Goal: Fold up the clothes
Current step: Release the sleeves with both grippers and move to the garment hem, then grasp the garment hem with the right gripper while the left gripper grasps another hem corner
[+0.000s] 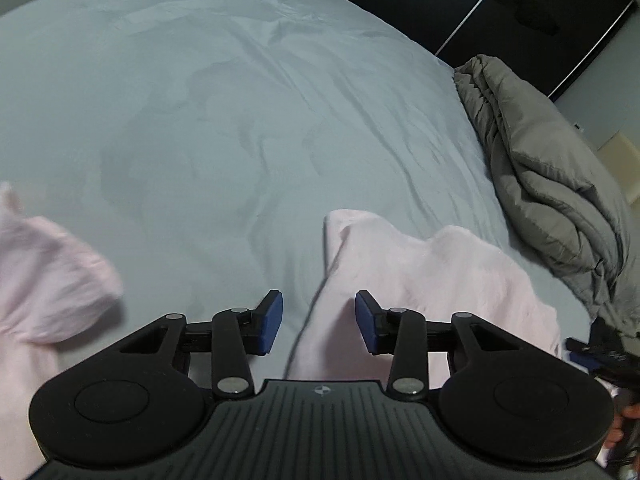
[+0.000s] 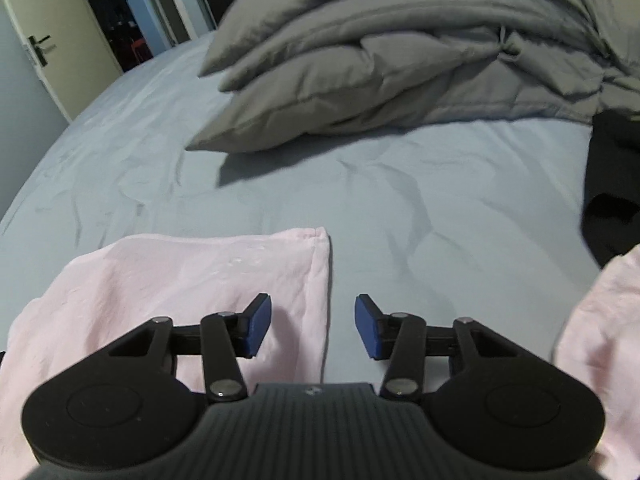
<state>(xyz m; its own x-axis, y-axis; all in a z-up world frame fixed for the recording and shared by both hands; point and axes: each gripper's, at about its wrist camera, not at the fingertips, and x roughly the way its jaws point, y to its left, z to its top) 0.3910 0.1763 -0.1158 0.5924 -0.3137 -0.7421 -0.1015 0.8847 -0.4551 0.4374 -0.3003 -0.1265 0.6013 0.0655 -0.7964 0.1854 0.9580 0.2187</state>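
Note:
A pale pink garment (image 1: 420, 280) lies on the light blue bed sheet (image 1: 240, 120). In the left wrist view its edge runs between my open fingers, and another pink part (image 1: 48, 280) lies at the left, blurred. My left gripper (image 1: 319, 320) is open and empty just above the pink cloth's edge. In the right wrist view the pink garment (image 2: 180, 280) lies under the left finger, with its hemmed edge between the fingers, and another pink part (image 2: 600, 340) lies at the right. My right gripper (image 2: 313, 326) is open and empty.
A folded grey duvet (image 2: 400, 60) lies at the bed's far side, and also shows in the left wrist view (image 1: 540, 168). A black garment (image 2: 612, 184) lies at the right. A door (image 2: 52, 40) and dark wardrobe panels (image 1: 500, 12) stand beyond the bed.

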